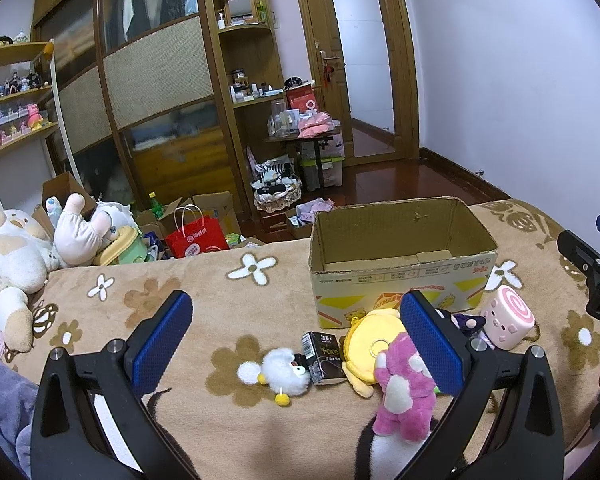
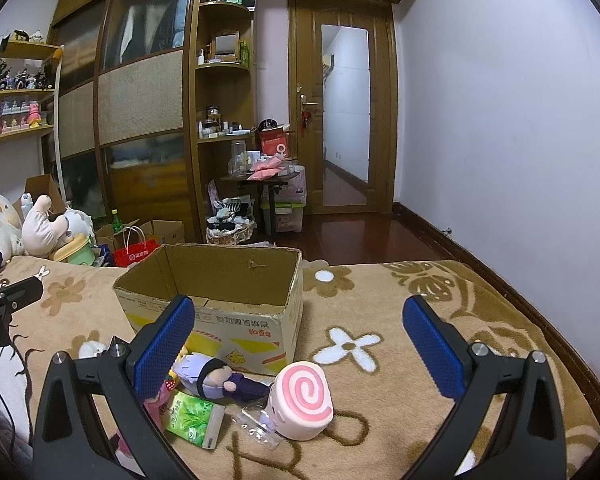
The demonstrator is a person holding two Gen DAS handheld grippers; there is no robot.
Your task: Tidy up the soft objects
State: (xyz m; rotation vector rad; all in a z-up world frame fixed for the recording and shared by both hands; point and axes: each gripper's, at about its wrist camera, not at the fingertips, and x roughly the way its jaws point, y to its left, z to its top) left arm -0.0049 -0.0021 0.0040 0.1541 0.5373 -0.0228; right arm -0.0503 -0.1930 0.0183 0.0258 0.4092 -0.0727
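An open cardboard box (image 1: 400,276) (image 2: 220,312) stands on the flowered blanket (image 1: 220,292). In front of it lie a white fluffy plush (image 1: 278,372), a black carton (image 1: 320,356), a yellow round plush (image 1: 374,344), a pink bear plush (image 1: 404,392), a purple doll (image 2: 216,376), a green tissue pack (image 2: 192,416) and a pink swirl-roll plush (image 1: 508,316) (image 2: 304,404). My left gripper (image 1: 296,344) is open and empty above the plush pile. My right gripper (image 2: 300,344) is open and empty above the swirl roll; it shows at the right edge of the left wrist view (image 1: 596,272).
Large plush toys (image 1: 16,256) lie at the blanket's left end. Beyond the bed are a red paper bag (image 1: 196,236), cardboard boxes, a wardrobe (image 1: 140,80), shelves, a cluttered small table (image 1: 304,136) and a wooden door (image 1: 360,60). A clear plastic wrapper (image 2: 256,424) lies by the swirl roll.
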